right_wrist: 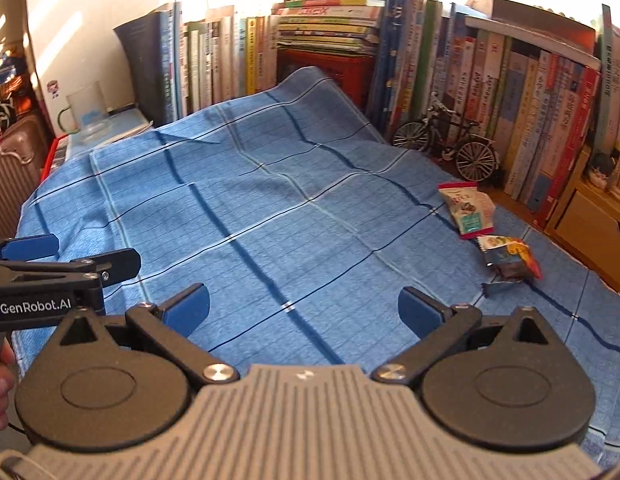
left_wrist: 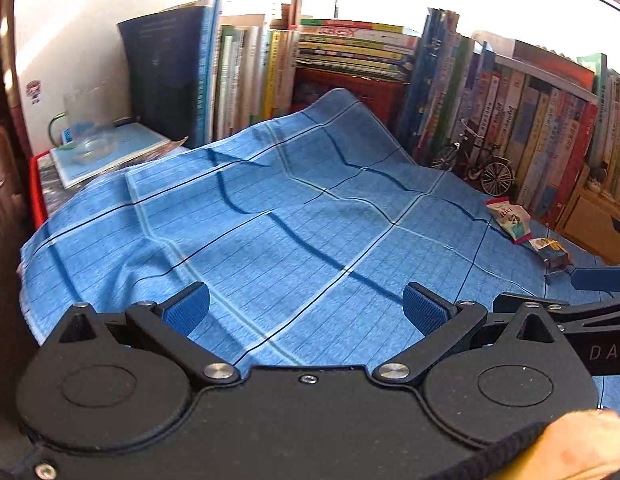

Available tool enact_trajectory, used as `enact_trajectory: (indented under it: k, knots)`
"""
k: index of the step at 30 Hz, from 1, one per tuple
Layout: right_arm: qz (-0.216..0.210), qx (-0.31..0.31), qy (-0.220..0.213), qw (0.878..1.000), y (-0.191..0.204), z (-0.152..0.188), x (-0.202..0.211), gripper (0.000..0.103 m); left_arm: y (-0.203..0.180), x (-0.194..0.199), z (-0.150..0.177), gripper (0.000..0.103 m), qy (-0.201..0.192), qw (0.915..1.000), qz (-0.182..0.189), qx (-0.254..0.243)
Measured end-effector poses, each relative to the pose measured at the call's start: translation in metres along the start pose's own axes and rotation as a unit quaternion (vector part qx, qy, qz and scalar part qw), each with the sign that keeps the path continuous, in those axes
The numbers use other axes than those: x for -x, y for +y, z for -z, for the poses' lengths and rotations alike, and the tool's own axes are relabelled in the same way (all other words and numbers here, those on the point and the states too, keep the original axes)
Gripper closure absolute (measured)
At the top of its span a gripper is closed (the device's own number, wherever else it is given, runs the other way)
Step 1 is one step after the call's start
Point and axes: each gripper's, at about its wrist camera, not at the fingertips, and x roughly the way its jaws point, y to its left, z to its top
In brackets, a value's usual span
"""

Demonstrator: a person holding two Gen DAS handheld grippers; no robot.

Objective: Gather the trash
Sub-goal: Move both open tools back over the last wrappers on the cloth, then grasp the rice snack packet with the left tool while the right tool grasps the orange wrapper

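Both grippers hover over the blue checked cloth (right_wrist: 270, 208) covering the surface, w/ fingers spread wide and nothing between them: left gripper (left_wrist: 306, 308), right gripper (right_wrist: 304, 308). Trash = two crumpled snack wrappers lying on the cloth at approx 2 o'clock in the right wrist view: a white-pink wrapper (right_wrist: 468, 210) and, just beside it nearer the camera, a darker orange-yellow wrapper (right_wrist: 510, 260). Neither is touched by any fingers. Model bicycle (right_wrist: 446, 144) stands behind them, against the row of books (right_wrist: 510, 92). Glass mug (right_wrist: 86, 110) at approx 10 o'clock, on a booklet.
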Motion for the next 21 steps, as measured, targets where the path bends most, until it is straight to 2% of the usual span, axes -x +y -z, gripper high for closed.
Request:
enact_trajectory:
  k: [4, 7, 10, 13, 21]
  knots:
    - [0.034, -0.013, -0.003, 0.999, -0.027, -0.007, -0.008, 0.000, -0.027, -0.024, -0.014, 0.000, 0.001, 0.9996, 0.028, -0.010]
    - [0.051, -0.027, -0.004, 0.998, -0.050, -0.011, -0.014, 0.000, -0.048, -0.044, -0.022, 0.000, 0.011, 0.9977, 0.056, -0.036]
    - [0.070, -0.038, -0.004, 0.997, -0.072, -0.012, -0.020, 0.000, -0.067, -0.062, -0.031, 0.001, 0.010, 0.9965, 0.065, -0.052]
    - [0.089, -0.046, 0.000, 0.995, -0.096, -0.014, -0.029, 0.000, -0.081, -0.080, -0.042, 0.001, 0.009, 0.9964, 0.072, -0.043]
    - [0.132, -0.014, 0.015, 0.991, -0.137, -0.012, -0.057, 0.000, -0.127, -0.133, -0.067, 0.001, 0.025, 0.9923, 0.103, -0.064]
